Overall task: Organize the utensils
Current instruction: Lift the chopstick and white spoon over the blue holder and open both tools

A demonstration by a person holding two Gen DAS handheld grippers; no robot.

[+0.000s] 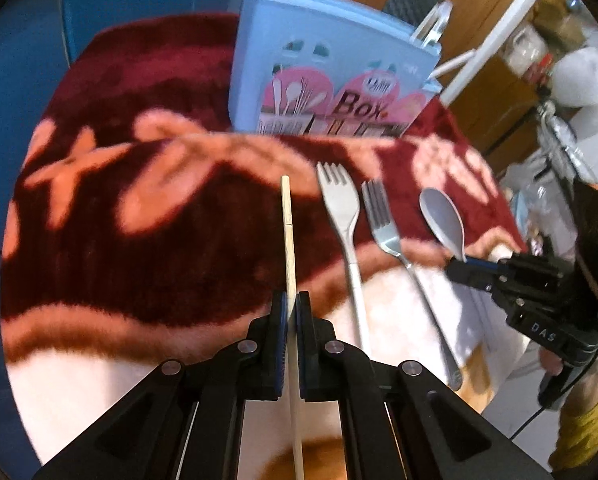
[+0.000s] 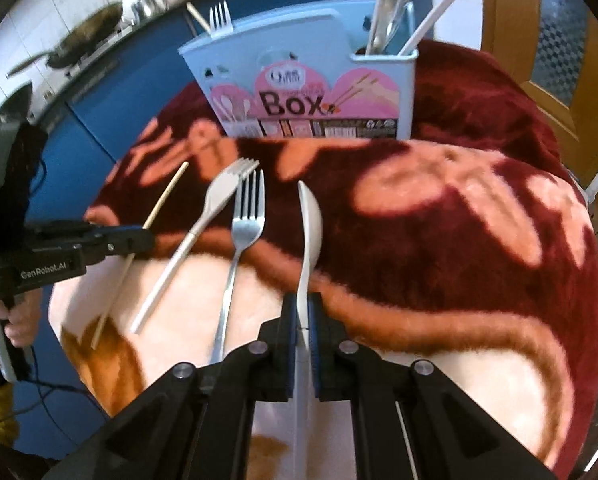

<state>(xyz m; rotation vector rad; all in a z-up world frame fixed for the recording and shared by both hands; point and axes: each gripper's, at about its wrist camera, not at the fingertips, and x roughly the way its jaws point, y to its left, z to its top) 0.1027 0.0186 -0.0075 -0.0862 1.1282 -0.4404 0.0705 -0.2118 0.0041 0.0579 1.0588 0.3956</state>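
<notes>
My left gripper [image 1: 292, 300] is shut on a wooden chopstick [image 1: 287, 232] that points away over the blanket; it also shows in the right wrist view [image 2: 165, 196]. My right gripper [image 2: 302, 304] is shut on the handle of a white spoon [image 2: 310, 224], seen in the left wrist view [image 1: 443, 218] too. A white plastic fork [image 1: 341, 200] and a metal fork [image 1: 383, 220] lie side by side on the blanket between the two grippers. A light blue utensil box [image 2: 311, 80] stands at the far side and holds a fork, chopsticks and spoons.
A red blanket with pink flowers [image 2: 439, 220] covers the table. A blue cabinet [image 2: 111, 92] with a wok [image 2: 83, 40] on top is behind on the left. A wooden door [image 2: 559, 32] is at the right.
</notes>
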